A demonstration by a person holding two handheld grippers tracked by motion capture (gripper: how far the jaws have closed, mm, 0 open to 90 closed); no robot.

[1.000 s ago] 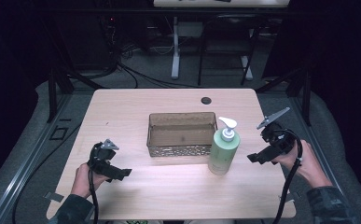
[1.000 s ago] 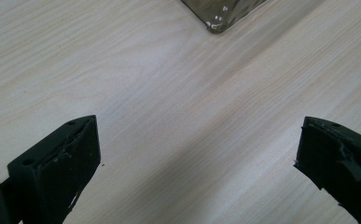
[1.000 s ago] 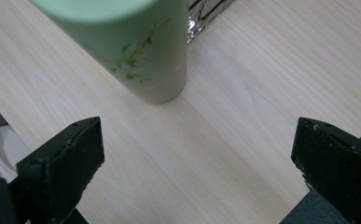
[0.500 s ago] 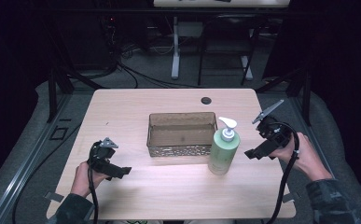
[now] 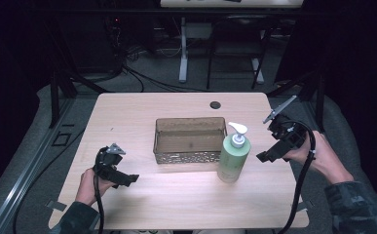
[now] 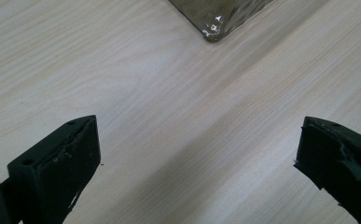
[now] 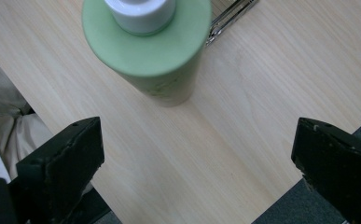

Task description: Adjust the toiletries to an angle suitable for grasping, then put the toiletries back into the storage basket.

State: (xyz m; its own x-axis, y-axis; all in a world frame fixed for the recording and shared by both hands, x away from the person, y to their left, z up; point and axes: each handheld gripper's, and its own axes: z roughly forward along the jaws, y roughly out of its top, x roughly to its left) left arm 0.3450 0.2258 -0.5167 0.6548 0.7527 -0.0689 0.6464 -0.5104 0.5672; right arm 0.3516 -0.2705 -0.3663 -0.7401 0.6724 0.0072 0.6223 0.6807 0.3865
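Note:
A pale green pump bottle (image 5: pixel 234 157) with a white pump head stands upright on the wooden table (image 5: pixel 142 112), just right of the front right corner of a metal mesh basket (image 5: pixel 190 139). My right gripper (image 5: pixel 265 156) hovers open to the right of the bottle, apart from it; in the right gripper view the bottle (image 7: pixel 150 51) lies ahead beyond the wide-set jaws (image 7: pixel 197 163). My left gripper (image 5: pixel 127 179) rests open near the table's front left. Its view shows bare wood between the jaws (image 6: pixel 199 163) and a basket corner (image 6: pixel 215 28) ahead.
The basket looks empty inside. A small dark round hole (image 5: pixel 215 105) sits near the table's far edge. Cables trail from both grippers off the front edge. Dark floor, table legs and stands lie beyond the table.
My right gripper has moved left and a little down toward the bottle. The left gripper, bottle and basket have stayed put.

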